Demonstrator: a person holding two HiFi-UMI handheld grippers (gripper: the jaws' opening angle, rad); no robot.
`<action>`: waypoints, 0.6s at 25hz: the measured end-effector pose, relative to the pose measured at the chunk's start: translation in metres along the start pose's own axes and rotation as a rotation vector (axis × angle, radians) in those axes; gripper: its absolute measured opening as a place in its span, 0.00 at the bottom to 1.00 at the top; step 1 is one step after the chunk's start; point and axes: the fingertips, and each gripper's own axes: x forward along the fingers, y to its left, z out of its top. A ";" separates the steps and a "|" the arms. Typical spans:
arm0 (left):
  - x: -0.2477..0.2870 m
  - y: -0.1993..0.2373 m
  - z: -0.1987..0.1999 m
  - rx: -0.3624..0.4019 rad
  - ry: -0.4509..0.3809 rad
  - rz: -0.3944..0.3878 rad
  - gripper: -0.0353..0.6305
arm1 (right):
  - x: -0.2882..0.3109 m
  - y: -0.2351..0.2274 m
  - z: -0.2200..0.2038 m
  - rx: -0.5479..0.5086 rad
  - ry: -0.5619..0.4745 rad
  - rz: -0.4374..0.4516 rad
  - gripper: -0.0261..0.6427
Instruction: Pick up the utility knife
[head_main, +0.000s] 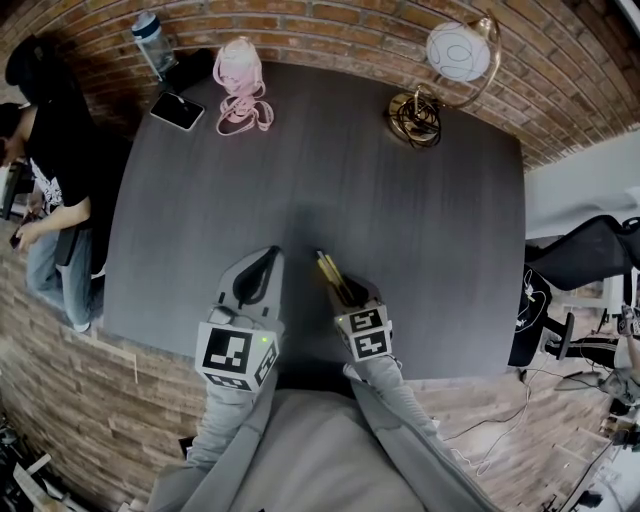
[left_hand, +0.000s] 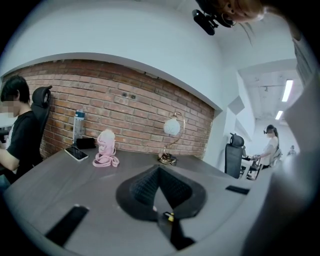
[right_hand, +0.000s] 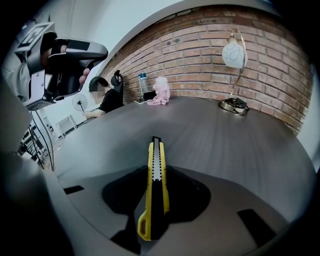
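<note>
The utility knife (head_main: 330, 272) is yellow and black, with a ridged slider along its back. My right gripper (head_main: 340, 287) is shut on it near the table's front edge. In the right gripper view the knife (right_hand: 155, 160) runs lengthwise between the black pads (right_hand: 187, 192), its tip sticking out past them over the dark grey table (right_hand: 225, 145). My left gripper (head_main: 266, 262) sits just left of the right one, over the same table (head_main: 400, 220). In the left gripper view its pads (left_hand: 142, 187) meet at the tip with nothing between them.
At the table's far side lie a pink cord bundle (head_main: 240, 85), a phone (head_main: 177, 110), a water bottle (head_main: 152, 40) and a brass globe lamp (head_main: 445, 75). A person (head_main: 50, 170) sits at the left edge. An office chair (head_main: 590, 250) stands to the right.
</note>
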 end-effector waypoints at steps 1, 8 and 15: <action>0.000 0.000 0.001 0.002 -0.002 0.001 0.08 | -0.002 -0.002 0.001 0.000 -0.006 -0.004 0.23; -0.003 -0.005 0.012 0.015 -0.027 0.007 0.08 | -0.017 -0.012 0.021 0.022 -0.074 -0.018 0.23; -0.007 -0.011 0.026 0.035 -0.057 0.007 0.08 | -0.040 -0.024 0.053 0.035 -0.170 -0.040 0.23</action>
